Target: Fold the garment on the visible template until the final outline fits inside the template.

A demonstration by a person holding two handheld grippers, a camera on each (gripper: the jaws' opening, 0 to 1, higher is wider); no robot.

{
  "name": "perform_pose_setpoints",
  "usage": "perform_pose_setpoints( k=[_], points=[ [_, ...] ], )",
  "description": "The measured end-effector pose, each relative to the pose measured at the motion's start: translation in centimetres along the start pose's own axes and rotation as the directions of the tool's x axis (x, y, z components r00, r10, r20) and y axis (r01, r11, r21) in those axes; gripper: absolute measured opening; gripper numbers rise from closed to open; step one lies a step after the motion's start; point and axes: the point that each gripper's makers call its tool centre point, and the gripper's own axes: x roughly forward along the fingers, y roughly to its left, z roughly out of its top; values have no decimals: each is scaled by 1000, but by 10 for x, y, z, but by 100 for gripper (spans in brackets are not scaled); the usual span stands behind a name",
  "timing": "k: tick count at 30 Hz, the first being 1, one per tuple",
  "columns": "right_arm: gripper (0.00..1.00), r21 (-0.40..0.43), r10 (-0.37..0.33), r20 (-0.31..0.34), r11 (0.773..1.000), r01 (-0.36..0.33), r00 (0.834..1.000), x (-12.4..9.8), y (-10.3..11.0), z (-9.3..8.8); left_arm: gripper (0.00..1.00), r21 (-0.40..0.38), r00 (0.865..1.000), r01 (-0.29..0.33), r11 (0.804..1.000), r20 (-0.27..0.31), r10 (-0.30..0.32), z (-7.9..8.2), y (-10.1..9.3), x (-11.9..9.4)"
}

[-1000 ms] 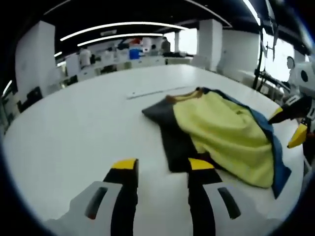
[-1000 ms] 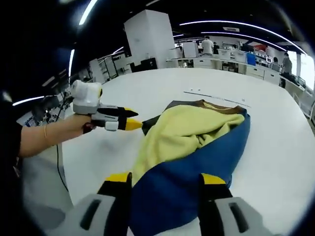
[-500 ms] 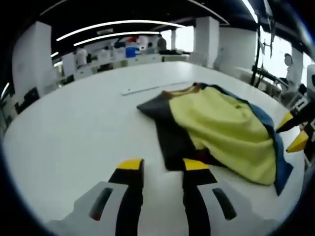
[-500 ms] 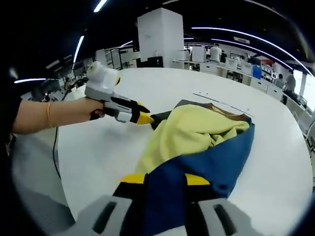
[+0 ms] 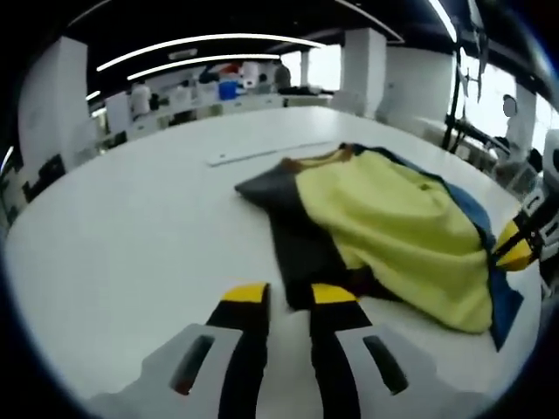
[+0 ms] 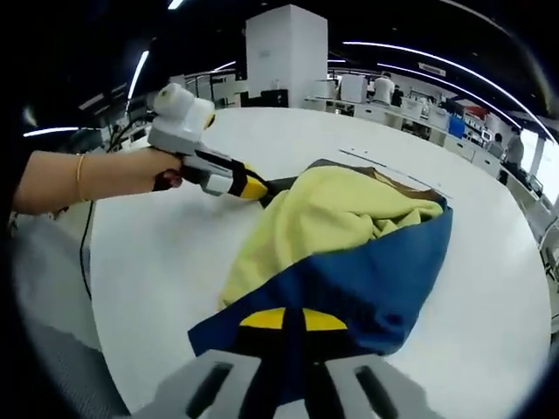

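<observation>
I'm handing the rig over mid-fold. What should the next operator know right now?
Right gripper: shut on the blue panel of the crumpled yellow, blue and dark grey garment, at its near edge.
Left gripper: jaws nearly closed at the dark grey edge, grip unclear.
The garment lies bunched on the white round table; a thin template line runs beyond it.
Done: edges approached.
Left: the fold itself and fitting the outline.

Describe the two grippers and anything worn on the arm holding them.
Both the left gripper and the right gripper have black jaws with yellow tips rising from pale grey bodies with dark slots. In the right gripper view, the left gripper has a white and grey body. The bare forearm holding it wears a thin bracelet at the wrist.
</observation>
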Motion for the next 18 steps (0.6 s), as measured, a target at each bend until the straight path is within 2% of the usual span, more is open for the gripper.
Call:
perform_pose_setpoints(
  k=[6,10,13,15,18],
  points=[
    [0,3,6,0,1000,-6,1000,-2,0,-1,5,-9,1000,11,1000,7,-11,1,-2,2],
    [0,20,2,27,1000,-3,1000,-11,-1,7,0,13,1000,0,1000,4,0,2,0,4],
    [0,25,-24,49,999,22,999,-20,-7,13,0,16,1000,0,1000,-2,0,2,0,3],
    [0,15,-57,90,998,56,994,-29,-16,23,0,17,1000,-6,1000,5,6,3,0,0],
    [0,-9,-97,95,995,98,991,-41,-29,29,0,26,999,-23,999,29,22,9,3,-6]
  ],
)
